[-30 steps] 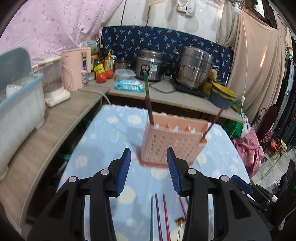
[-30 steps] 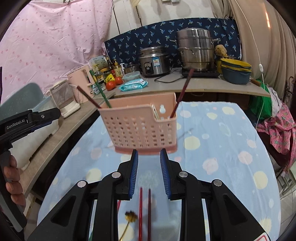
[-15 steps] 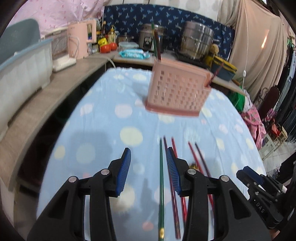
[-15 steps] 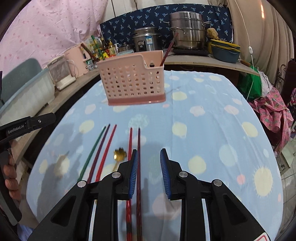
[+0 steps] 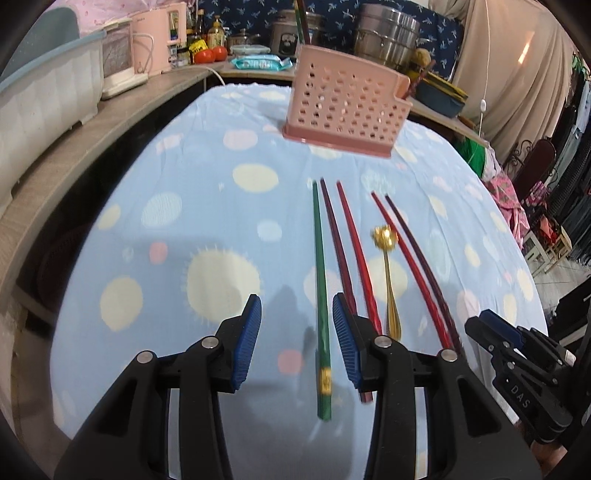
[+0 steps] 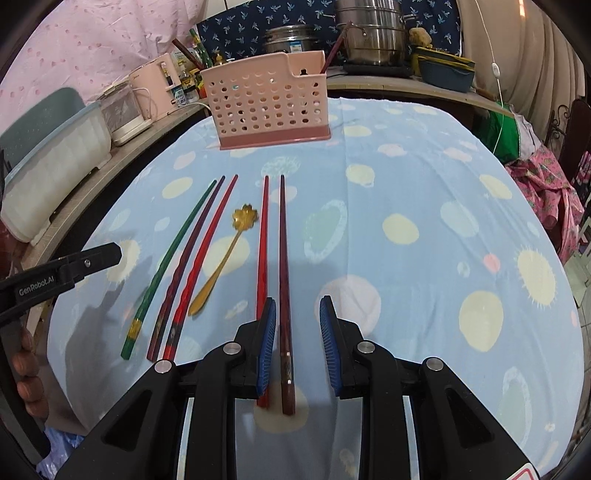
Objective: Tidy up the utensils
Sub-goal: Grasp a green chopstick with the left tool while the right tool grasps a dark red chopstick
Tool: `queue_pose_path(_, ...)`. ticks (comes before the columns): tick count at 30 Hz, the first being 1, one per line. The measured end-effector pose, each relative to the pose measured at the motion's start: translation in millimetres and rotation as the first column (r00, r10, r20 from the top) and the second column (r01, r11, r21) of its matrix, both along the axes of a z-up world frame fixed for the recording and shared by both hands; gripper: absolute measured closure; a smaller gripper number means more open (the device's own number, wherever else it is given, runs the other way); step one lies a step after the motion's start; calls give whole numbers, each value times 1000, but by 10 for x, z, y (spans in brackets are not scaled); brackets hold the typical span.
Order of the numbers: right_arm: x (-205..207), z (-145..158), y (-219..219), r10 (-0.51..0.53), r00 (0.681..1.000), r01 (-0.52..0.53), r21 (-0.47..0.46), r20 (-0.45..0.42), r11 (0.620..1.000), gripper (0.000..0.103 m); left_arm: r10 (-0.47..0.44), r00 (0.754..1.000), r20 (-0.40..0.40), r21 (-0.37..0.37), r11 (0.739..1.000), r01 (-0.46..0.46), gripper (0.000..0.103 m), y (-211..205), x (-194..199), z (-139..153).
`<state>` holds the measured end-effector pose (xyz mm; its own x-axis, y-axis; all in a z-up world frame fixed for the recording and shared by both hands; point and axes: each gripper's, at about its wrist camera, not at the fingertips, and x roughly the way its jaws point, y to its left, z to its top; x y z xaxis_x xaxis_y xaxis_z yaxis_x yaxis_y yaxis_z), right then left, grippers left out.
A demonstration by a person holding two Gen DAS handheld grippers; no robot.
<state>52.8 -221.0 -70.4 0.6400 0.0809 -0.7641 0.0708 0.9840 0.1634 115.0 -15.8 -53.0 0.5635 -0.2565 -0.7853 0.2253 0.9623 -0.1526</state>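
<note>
Several chopsticks and a gold spoon (image 6: pixel 229 254) lie in a row on the blue dotted tablecloth (image 6: pixel 406 184). My left gripper (image 5: pixel 295 314) is open, low over the cloth, with the green chopstick (image 5: pixel 319 277) lying between its jaws, untouched. A dark purple chopstick (image 5: pixel 334 236) and a red chopstick (image 5: pixel 354 240) run just right of it. My right gripper (image 6: pixel 298 314) is open too, and the dark brown chopstick (image 6: pixel 283 277) lies between its jaws. Another red chopstick (image 6: pixel 263 240) passes under its left finger. The pink perforated basket (image 6: pixel 269 103) stands upright at the far end, holding a few chopsticks.
A wooden counter (image 5: pixel 74 147) curves along the left with a white storage bin (image 5: pixel 44 85), a pink kettle (image 5: pixel 155 44) and tomatoes. Steel pots (image 6: pixel 373 33) and a rice cooker stand behind the basket. A hand (image 6: pixel 26 369) holds the left gripper's handle.
Both grippers have come down and drawn back from the basket to the near ends of the chopsticks. The green and the dark brown chopstick now lie between their jaws.
</note>
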Motion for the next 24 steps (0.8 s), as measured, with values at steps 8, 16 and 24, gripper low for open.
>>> queue_pose_path(8,-112,-129,36,9,999,-9,18,-34,1000,80,-24,999,-37,6,1000,24,65,-32,-194,-144)
queue_pose_path(16,-183,-186,69,18,999,-17,24,-48,1000,82,-32,997,-64,12,999,33,65,-59,-304,-257)
queue_pose_path(24,-213,-208,78,20,999,-19,21,-46,1000,84,-37,996,-84,24,999,39,65,-108,-329,-345)
